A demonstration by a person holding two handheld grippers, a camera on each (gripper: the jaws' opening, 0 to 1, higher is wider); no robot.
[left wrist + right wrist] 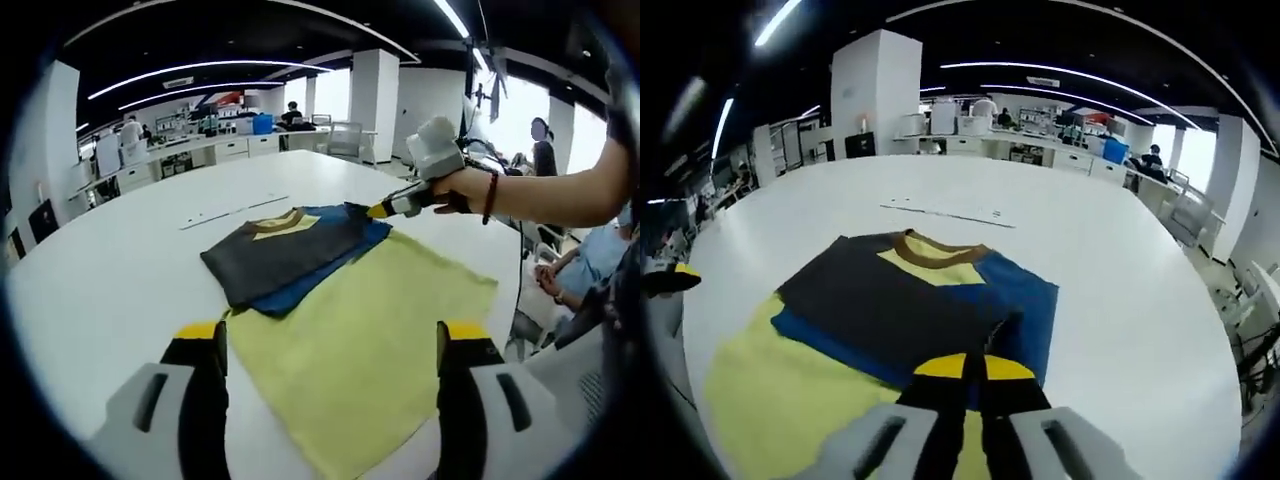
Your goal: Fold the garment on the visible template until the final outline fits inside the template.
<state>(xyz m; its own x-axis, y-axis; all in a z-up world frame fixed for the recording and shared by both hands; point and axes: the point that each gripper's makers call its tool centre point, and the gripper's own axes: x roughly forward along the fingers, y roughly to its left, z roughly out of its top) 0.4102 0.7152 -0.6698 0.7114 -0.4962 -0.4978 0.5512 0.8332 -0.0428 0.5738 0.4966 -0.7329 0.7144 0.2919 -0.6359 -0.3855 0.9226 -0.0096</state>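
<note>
Yellow-green template cloth [370, 350] lies flat on white tabletop [110, 260]; folded dark grey and blue garment [285, 255] rests on its far end, partly overhanging. Left tongs [330, 335] stand apart, hovering near template. Right tongs [975, 368] pinched together on garment's blue edge.

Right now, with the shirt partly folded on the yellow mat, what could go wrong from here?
1. The right gripper looks shut on the blue edge of the T-shirt; pulling may drag the folded shirt rather than turn the edge over.
2. The shirt sits at the far corner of the yellow template, partly off it, so the outline may end outside.
3. The left gripper hovers open, pinning nothing; the template could slide.
</note>
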